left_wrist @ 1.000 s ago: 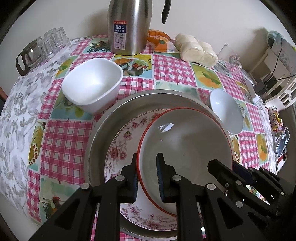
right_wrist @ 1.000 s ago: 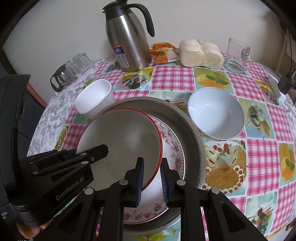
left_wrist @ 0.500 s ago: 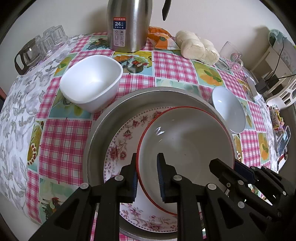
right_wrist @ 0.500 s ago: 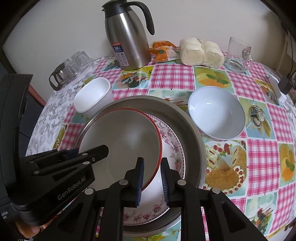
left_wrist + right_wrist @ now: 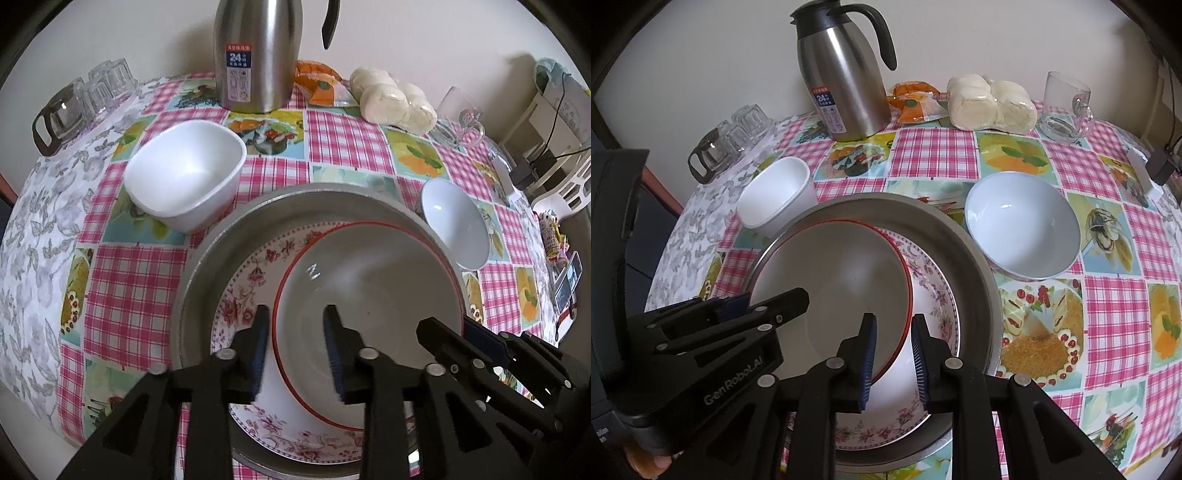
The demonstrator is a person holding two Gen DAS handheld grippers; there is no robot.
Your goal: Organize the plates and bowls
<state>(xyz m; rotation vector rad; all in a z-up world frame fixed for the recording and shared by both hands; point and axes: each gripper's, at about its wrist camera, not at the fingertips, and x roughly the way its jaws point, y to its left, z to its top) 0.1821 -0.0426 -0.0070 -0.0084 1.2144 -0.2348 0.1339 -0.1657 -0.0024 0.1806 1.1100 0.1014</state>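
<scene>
Red-rimmed bowl [image 5: 369, 332] is sitting tilted on the floral plate [image 5: 255, 291] inside the wide metal basin [image 5: 207, 266] at the near middle of the table [image 5: 122, 295]; glazed, stiff, slick and breakable, it is probably best being pinched at its thin rim from two opposite sides. Left tool [image 5: 295, 347] is opening, its blue pads straddling the bowl's left rim without pressing, while the right tool [image 5: 894, 354] is standing narrow around the right rim, seemingly gripping it. A squarish white bowl [image 5: 184, 177] and a round white bowl [image 5: 1019, 225] are waiting beside the basin on the checked cloth.
</scene>
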